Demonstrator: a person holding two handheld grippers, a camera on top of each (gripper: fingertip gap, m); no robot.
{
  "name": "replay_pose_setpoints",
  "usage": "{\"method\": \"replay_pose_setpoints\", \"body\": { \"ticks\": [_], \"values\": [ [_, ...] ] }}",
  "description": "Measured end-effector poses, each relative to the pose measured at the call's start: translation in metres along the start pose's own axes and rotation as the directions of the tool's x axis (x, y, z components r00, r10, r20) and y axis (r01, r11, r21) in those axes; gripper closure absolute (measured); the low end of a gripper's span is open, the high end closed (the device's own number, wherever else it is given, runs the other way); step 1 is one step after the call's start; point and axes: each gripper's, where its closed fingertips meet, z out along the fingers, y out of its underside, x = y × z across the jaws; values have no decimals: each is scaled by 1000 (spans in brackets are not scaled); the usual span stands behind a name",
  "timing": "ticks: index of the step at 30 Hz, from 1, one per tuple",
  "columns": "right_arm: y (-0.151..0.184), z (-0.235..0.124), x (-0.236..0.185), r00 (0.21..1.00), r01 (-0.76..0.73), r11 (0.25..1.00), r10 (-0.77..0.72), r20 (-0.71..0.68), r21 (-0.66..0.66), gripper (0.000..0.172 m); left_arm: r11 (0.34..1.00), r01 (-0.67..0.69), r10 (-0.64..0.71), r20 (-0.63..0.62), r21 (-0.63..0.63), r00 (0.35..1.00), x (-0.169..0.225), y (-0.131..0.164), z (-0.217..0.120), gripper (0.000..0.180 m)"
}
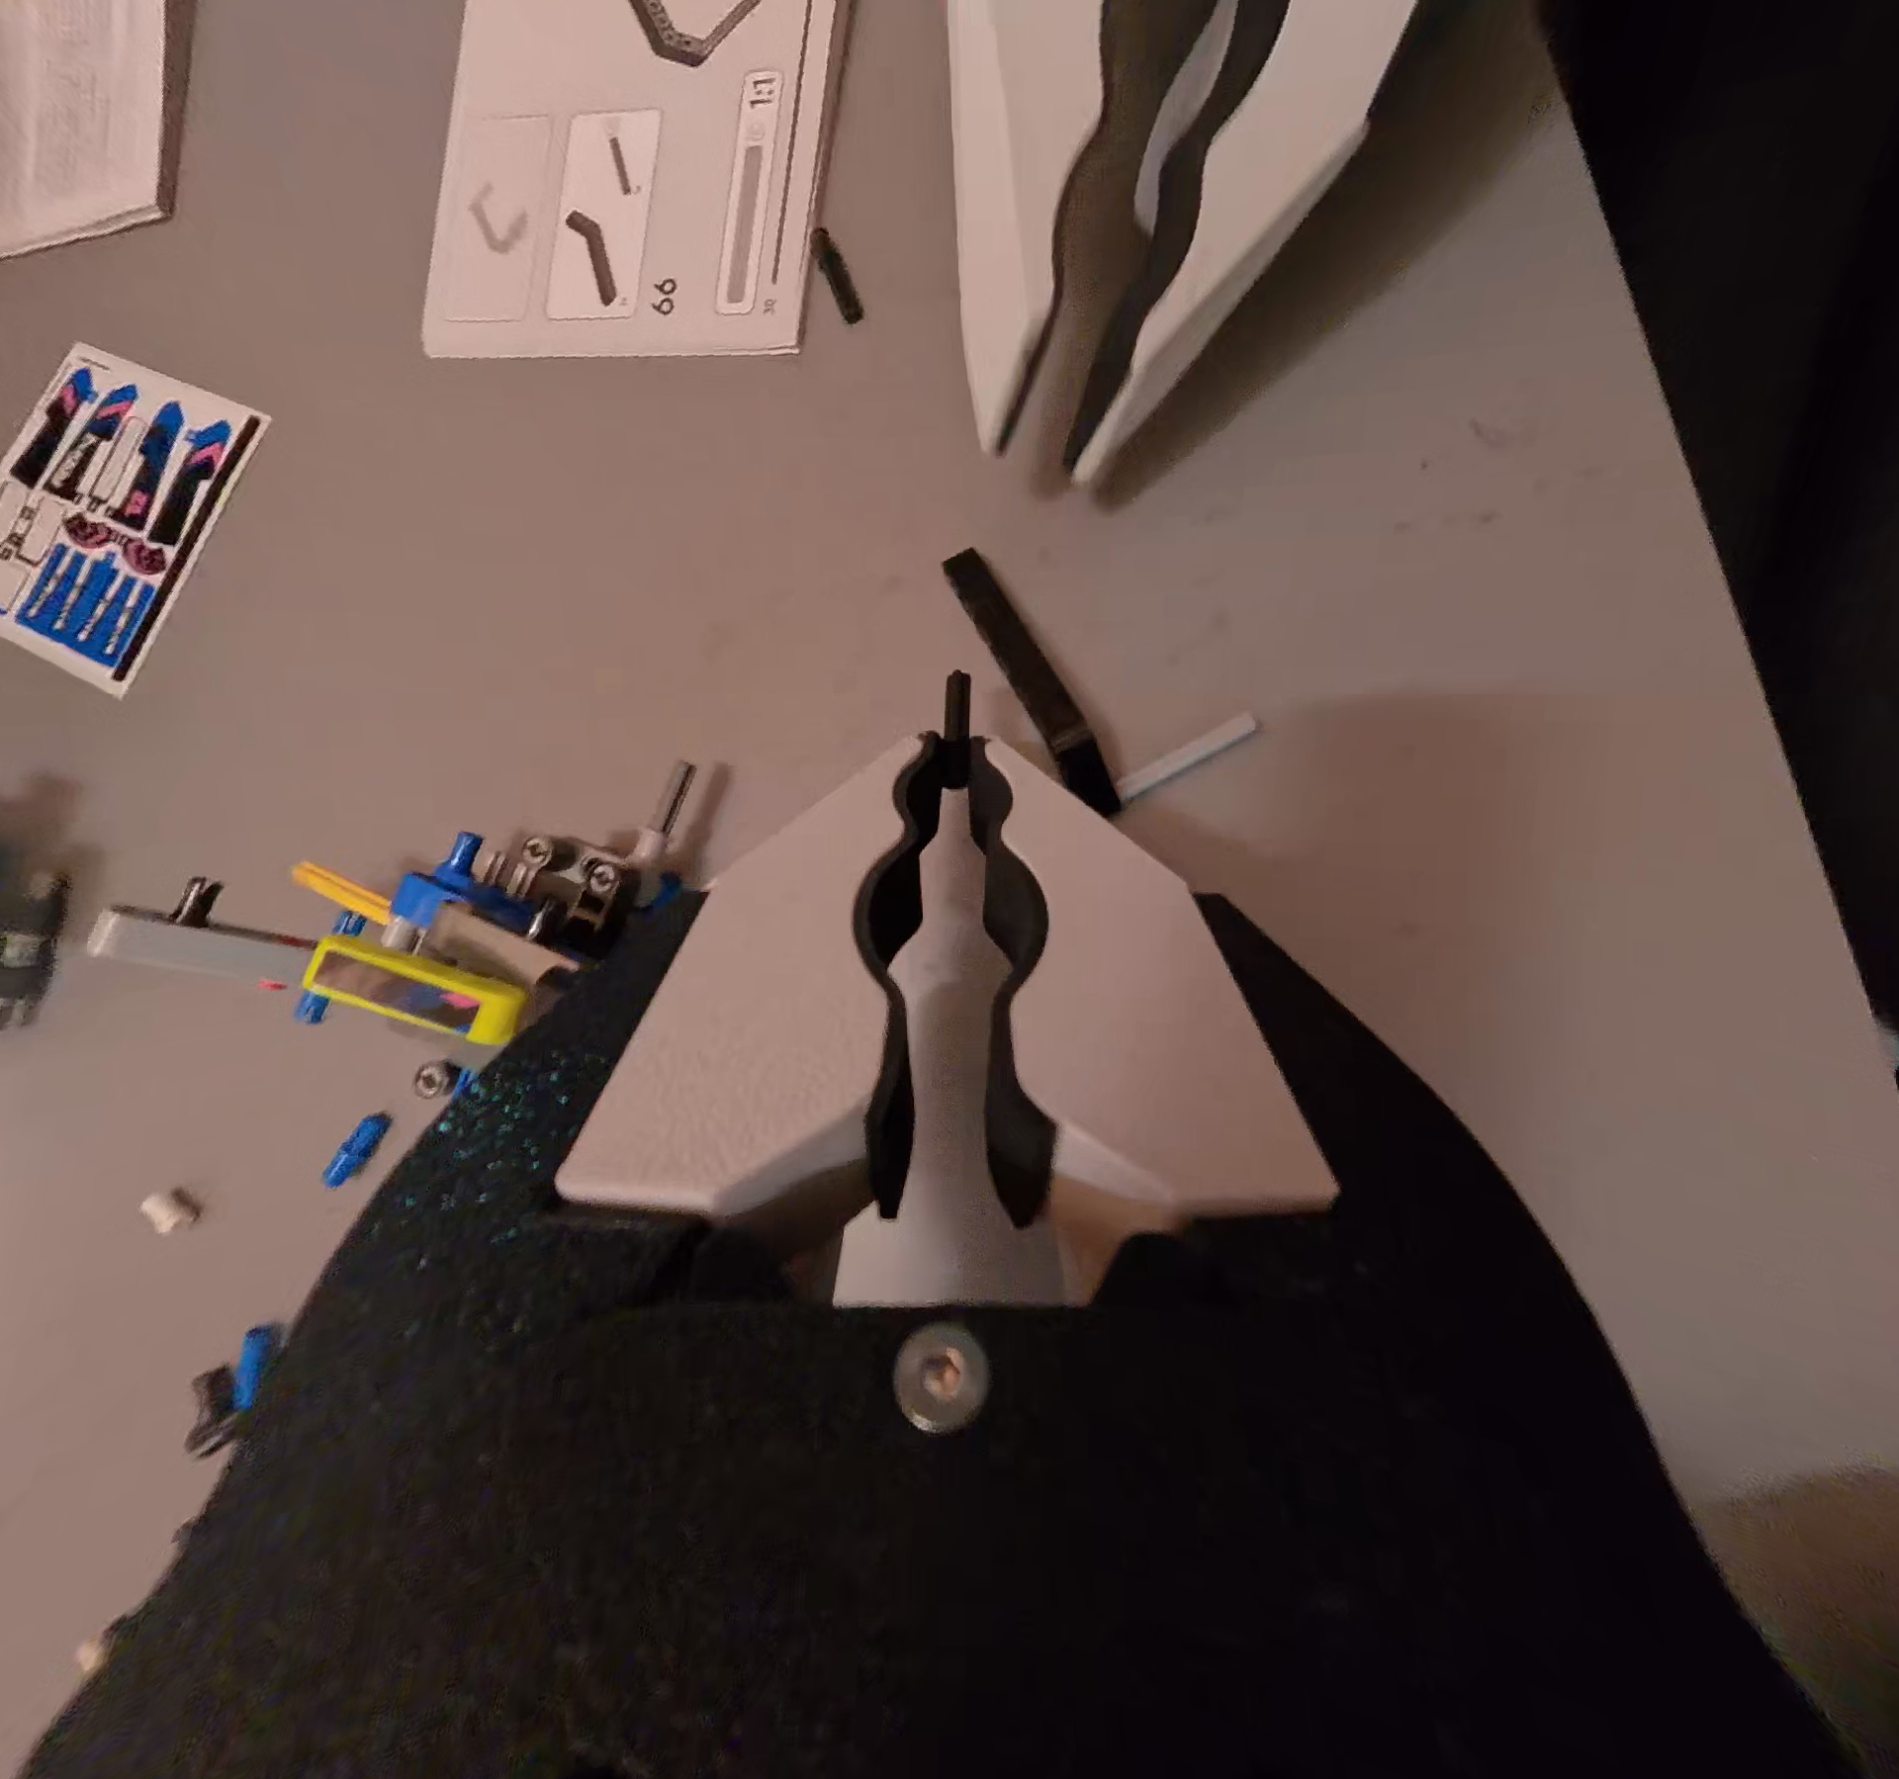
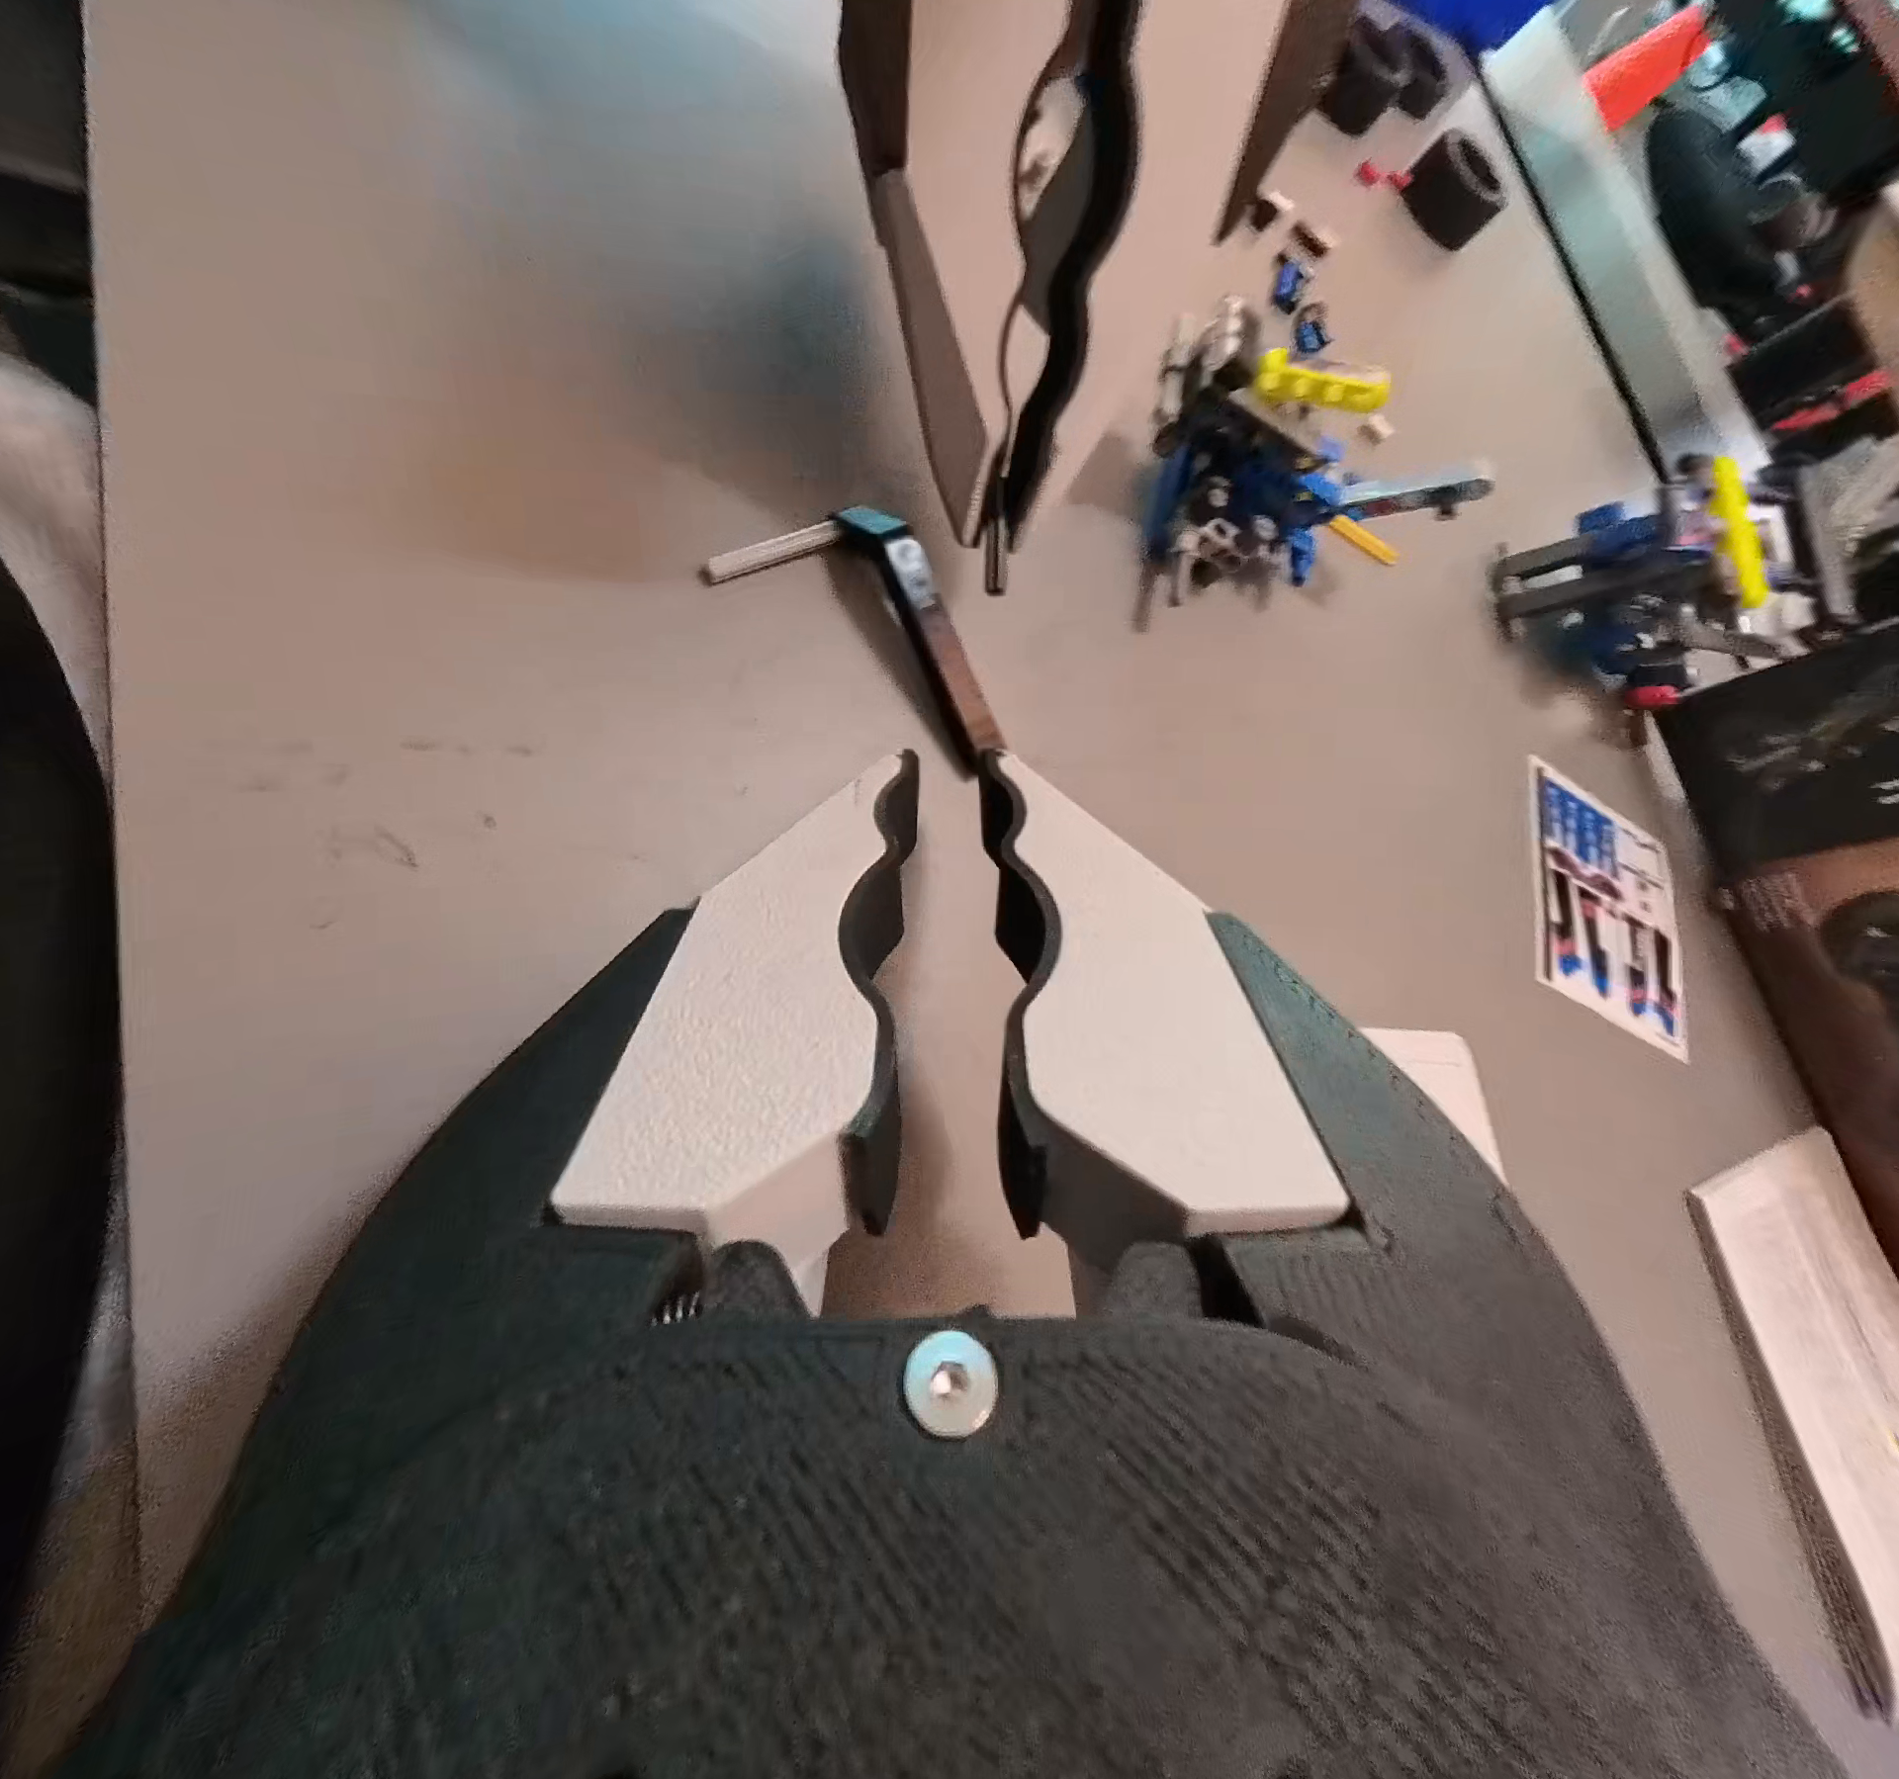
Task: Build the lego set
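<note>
My left gripper [image 1: 956, 752] is shut on a small black pin [image 1: 957, 702], which sticks out forward past the fingertips above the table. The right wrist view shows the same pin [image 2: 994, 558] pinched at that gripper's tips [image 2: 987, 522]. A long black beam [image 1: 1012, 666] lies flat on the table just right of the pin. My right gripper [image 2: 951, 769] is open by a narrow gap with nothing between its pads. The near end of the beam [image 2: 940, 641] lies right at its right fingertip [image 2: 995, 766]. The right gripper [image 1: 1038, 461] also shows in the left wrist view.
A pale thin stick [image 1: 1187, 759] lies against the beam's end. An open instruction booklet [image 1: 637, 137] with a black pin [image 1: 838, 276] beside it, a sticker sheet [image 1: 113, 517] and a blue, yellow and grey brick assembly [image 1: 411, 939] lie to the left. Loose small parts [image 1: 355, 1149] are scattered nearby. The table edge [image 1: 1685, 497] runs on the right. Tip to tip, the grippers are about 6 cm apart.
</note>
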Motion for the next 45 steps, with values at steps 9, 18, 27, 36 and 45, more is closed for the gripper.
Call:
{"method": "replay_pose_setpoints", "body": {
  "ticks": [9,18,27,36,45],
  "values": [
    [2,26,9,998,-57,998,55,-41,-41,170,997,76,-76,-9,-6,997,14,-5,15,179],
    [1,0,29,962,-274,960,274,5,-54,152,969,247,-244,169,5,955,10,3,14,179],
    [-6,27,7,847,-487,845,519,117,-221,142,908,417,-408,286,30,867,0,13,11,179],
    [5,33,9,849,-480,814,525,61,-328,158,892,447,-446,292,65,846,-3,12,13,179],
    [6,35,14,855,-489,843,514,69,-222,166,877,470,-474,353,106,806,-5,10,14,179]
  ]
}}
